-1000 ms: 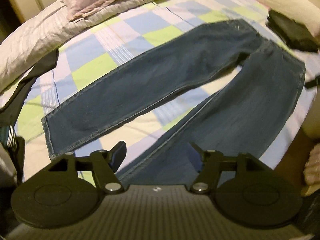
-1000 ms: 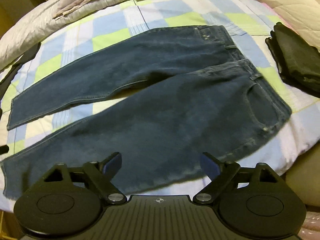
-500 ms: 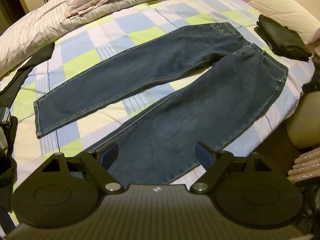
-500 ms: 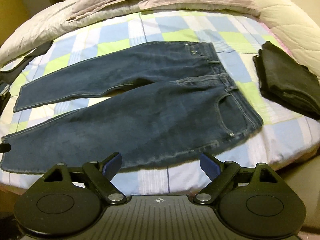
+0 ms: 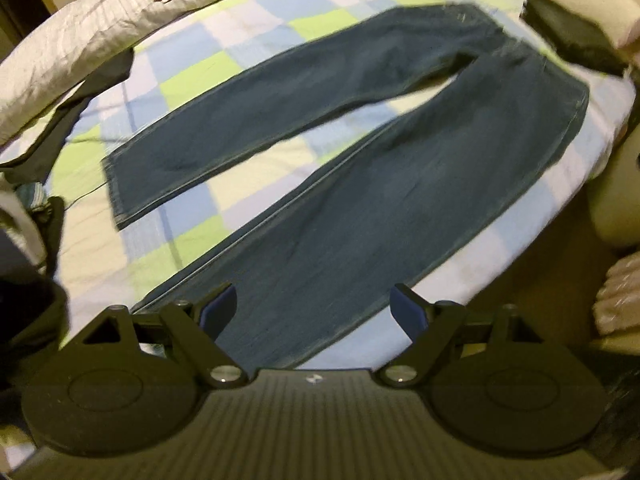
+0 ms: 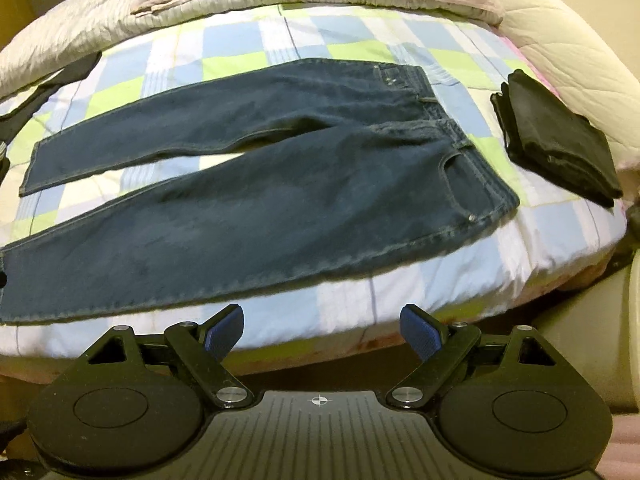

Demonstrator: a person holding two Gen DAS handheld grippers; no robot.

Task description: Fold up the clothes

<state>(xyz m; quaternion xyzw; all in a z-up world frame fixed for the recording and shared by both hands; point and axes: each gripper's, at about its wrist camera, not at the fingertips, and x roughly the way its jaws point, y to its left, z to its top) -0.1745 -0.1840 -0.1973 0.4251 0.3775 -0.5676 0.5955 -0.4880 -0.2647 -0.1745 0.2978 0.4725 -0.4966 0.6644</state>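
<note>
Denim jeans lie flat; both grippers' jaws spread wide, seemingly touching nothing.

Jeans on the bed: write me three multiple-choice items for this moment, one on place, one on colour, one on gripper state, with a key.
1. Where does the folded black garment lie?
A. Beyond the jeans' waistband, apart from it
B. On top of the jeans' legs
C. On the floor

2. What colours are the checked bedsheet?
A. Red and black
B. Blue, green and white
C. Plain grey

3. How do the grippers stand?
A. Both shut on denim
B. Left shut, right open
C. Both open, holding nothing

Key: 1 A, sheet shows between it and the jeans. 2 B, squares visible around the jeans. 3 C, left gripper and right gripper have jaws spread, empty.
</note>
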